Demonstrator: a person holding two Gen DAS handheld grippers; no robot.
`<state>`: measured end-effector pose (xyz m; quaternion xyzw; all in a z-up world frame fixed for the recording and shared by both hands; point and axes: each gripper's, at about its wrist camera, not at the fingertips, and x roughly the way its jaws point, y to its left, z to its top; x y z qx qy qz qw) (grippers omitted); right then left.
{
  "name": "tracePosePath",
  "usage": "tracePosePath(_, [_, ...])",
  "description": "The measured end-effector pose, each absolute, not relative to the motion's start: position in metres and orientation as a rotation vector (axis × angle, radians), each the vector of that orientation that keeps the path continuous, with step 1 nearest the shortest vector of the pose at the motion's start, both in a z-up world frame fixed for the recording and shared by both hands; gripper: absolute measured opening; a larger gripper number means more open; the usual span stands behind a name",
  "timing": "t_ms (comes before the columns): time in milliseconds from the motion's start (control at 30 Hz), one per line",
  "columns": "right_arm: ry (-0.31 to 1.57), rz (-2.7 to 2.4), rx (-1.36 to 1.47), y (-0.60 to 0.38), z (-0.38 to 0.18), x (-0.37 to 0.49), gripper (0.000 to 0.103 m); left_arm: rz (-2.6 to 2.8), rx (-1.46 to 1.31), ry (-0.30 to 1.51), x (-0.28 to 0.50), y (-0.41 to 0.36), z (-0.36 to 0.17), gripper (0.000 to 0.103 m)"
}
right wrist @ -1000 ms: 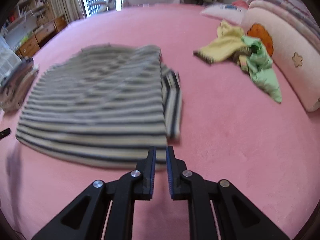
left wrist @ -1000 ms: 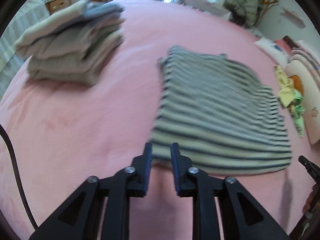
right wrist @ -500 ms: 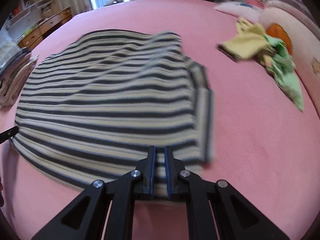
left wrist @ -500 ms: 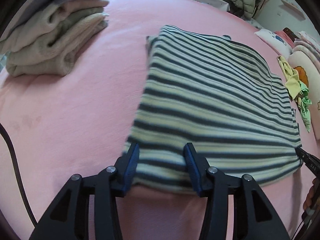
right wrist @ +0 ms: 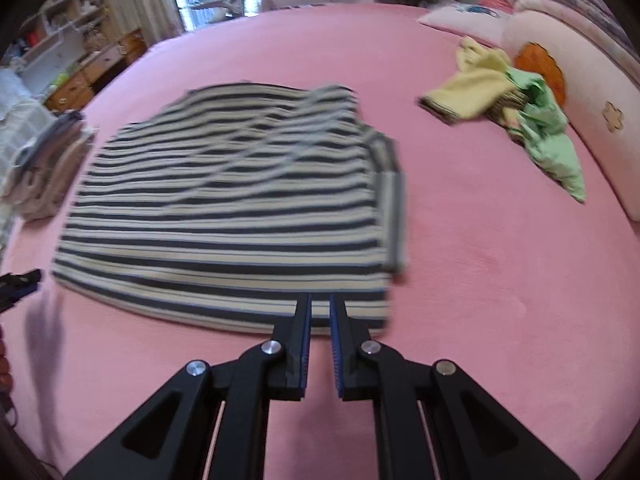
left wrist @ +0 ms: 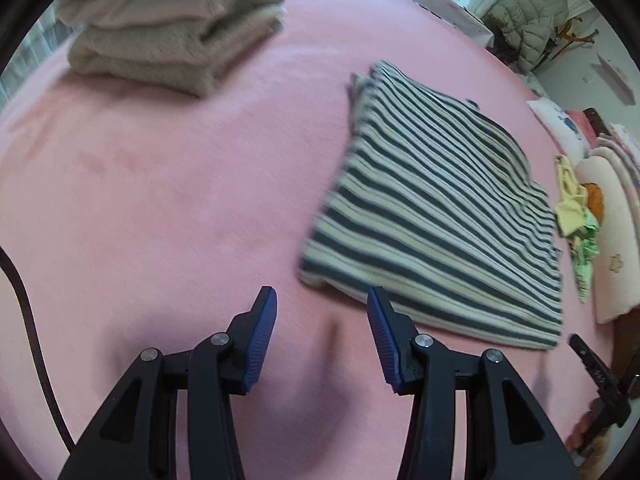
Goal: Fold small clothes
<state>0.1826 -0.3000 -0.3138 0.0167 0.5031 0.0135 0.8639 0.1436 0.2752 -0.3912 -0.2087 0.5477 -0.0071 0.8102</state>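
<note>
A black-and-cream striped garment (left wrist: pixel 440 208) (right wrist: pixel 224 216) lies flat on the pink bed (left wrist: pixel 160 200), one sleeve folded along its right side. My left gripper (left wrist: pixel 322 308) is open over bare bedding. Nothing is between its fingers, and the garment's near left corner lies just beyond its right fingertip. My right gripper (right wrist: pixel 320 300) points down at the garment's near hem by the right corner. Its jaws are shut to a thin slit, and I see no cloth pinched in them.
A pile of folded beige and grey clothes (left wrist: pixel 168 36) (right wrist: pixel 44 172) sits at the far left. Loose yellow and green clothes (right wrist: pixel 516 108) lie against pink pillows (right wrist: pixel 592 92) on the right. A dark cable (left wrist: pixel 32 320) runs along the left edge. Shelves and drawers stand beyond the bed.
The left jaws spread wide around the garment's hem, then drew back off it to bare bed. The right gripper slid over the hem, then pulled back to its edge.
</note>
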Motion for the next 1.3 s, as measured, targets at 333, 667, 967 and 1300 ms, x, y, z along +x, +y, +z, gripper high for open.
tracePosePath(333, [1.007, 0.21, -0.045, -0.215, -0.306, 0.169, 0.011, -0.152, -0.631, 1.229, 0.137, 0.244, -0.419, 0.046])
tracePosePath(667, [0.998, 0.183, -0.096, -0.193, -0.32, 0.164, 0.011, -0.154, -0.734, 1.191, 0.163, 0.252, -0.441, 0.046])
tracePosePath(967, [0.918, 0.154, -0.095, -0.173, -0.312, 0.167, 0.029, -0.223, -0.982, 1.131, 0.184, 0.27, -0.468, 0.051])
tracePosePath(1300, [0.913, 0.169, -0.059, -0.164, -0.315, 0.179, 0.029, -0.206, -1.16, 0.991, 0.201, 0.279, -0.48, 0.05])
